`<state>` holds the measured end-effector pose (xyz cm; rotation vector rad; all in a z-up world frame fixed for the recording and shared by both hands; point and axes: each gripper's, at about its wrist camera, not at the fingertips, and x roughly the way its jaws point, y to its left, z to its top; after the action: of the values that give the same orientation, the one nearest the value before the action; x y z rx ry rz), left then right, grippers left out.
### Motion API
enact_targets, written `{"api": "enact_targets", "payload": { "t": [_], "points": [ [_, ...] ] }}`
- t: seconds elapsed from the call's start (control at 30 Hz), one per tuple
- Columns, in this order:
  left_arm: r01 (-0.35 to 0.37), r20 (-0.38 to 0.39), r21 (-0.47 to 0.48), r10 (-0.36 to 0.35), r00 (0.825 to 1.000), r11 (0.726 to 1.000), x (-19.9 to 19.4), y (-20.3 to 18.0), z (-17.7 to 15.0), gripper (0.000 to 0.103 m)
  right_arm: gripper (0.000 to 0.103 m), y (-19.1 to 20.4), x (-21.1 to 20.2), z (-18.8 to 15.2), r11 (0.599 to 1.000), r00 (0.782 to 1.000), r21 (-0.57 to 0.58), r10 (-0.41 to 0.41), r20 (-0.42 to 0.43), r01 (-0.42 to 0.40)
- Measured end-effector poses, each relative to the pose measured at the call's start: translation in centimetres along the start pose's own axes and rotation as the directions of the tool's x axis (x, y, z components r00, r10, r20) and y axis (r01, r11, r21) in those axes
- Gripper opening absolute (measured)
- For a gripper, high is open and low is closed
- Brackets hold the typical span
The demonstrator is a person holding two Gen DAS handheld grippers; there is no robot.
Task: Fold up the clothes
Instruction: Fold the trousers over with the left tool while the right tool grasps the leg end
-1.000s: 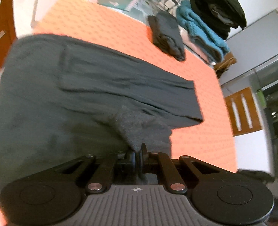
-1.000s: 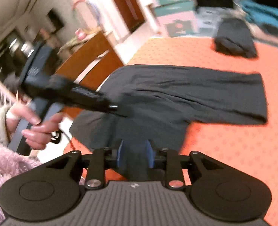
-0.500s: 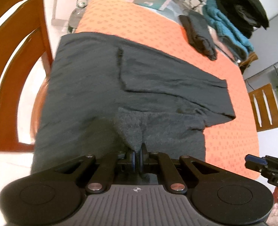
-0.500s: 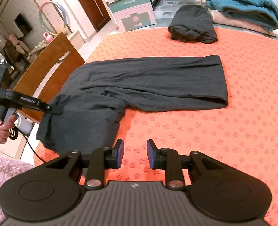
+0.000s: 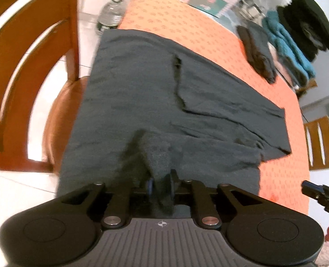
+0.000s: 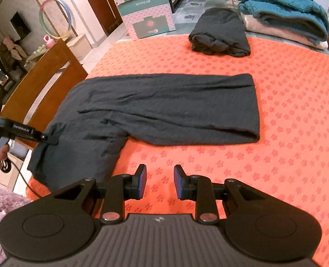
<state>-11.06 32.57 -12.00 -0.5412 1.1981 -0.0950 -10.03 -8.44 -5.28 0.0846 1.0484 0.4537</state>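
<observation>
A dark grey garment (image 6: pixel 169 109) lies partly folded on the orange tablecloth (image 6: pixel 287 133), its near-left part hanging over the table edge. My left gripper (image 5: pixel 160 185) is shut on a bunched edge of this garment (image 5: pixel 186 102); it also shows at the left of the right wrist view (image 6: pixel 49 136), pinching the cloth at the table's edge. My right gripper (image 6: pixel 160 181) is open and empty, hovering over bare tablecloth just right of the garment's hanging part.
A folded dark garment (image 6: pixel 220 33) lies at the far side of the table. A teal knit and pale clothes (image 6: pixel 282 20) are stacked at the far right. A wooden chair (image 5: pixel 31 73) stands by the left edge, with a water bottle (image 5: pixel 111 11) on the floor. Boxes (image 6: pixel 146 11) stand beyond.
My right gripper let go of the garment, opened and drew back over bare tablecloth. My left gripper pulled its held edge back toward the table edge.
</observation>
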Motion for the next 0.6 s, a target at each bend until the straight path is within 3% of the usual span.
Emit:
{"api": "enact_targets", "payload": {
  "t": [0.1,0.2,0.37,0.6],
  "points": [
    [-0.024,0.038,-0.032,0.025,0.999,0.999,-1.0,0.8,0.0,0.029,0.031,-1.1,0.4,1.0,0.998,0.999,0.022,-0.052,0.013,0.052],
    [-0.019,0.087,-0.077,0.026,0.996,0.997,-2.6,1.0,0.1,0.032,0.032,-3.1,1.1,2.1,0.989,0.992,0.086,-0.127,0.025,0.124],
    [0.014,0.168,-0.131,0.008,0.986,0.991,-5.2,0.3,0.9,0.04,0.044,-7.7,3.2,4.1,0.938,0.971,0.269,-0.238,0.037,0.219],
    [0.103,0.23,-0.156,-0.066,0.971,0.982,-6.4,-2.3,3.2,0.042,0.044,-12.1,7.0,5.8,0.885,0.966,0.402,-0.257,0.003,0.234]
  ]
}}
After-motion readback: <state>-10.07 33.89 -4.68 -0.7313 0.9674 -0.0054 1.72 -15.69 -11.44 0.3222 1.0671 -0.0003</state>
